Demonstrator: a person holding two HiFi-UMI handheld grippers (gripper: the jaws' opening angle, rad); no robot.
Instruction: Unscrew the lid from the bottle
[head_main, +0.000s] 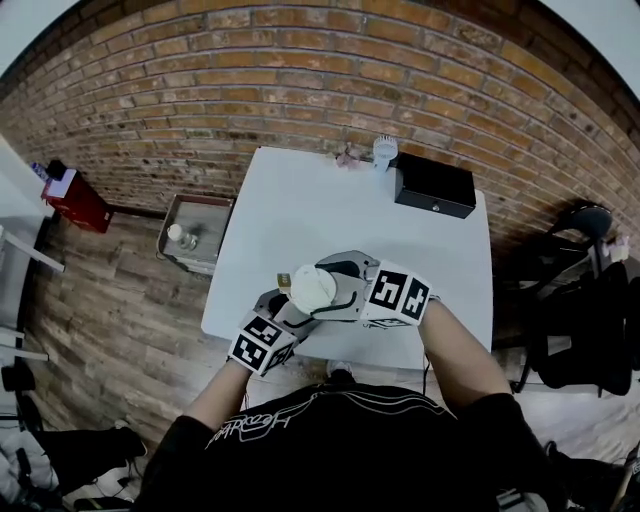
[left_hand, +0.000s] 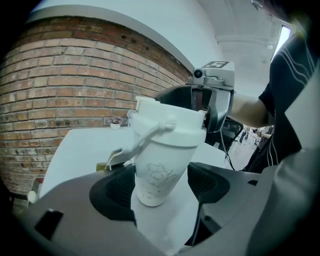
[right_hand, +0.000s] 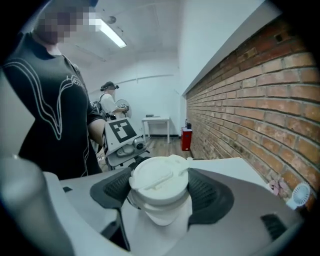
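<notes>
While the left tongs (left_hand: 161, 184) clamp the bottle (left_hand: 156, 170) by its body, just above the near edge of the desk (head_main: 300, 210), the right tongs (right_hand: 161, 186) grasp the lid (right_hand: 159, 176). Unscrewing is judged in hand; the next move calls for twisting the lid with the bottle held steady.

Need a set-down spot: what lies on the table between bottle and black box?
Nothing; the head view shows bare table between bottle and black box.
</notes>
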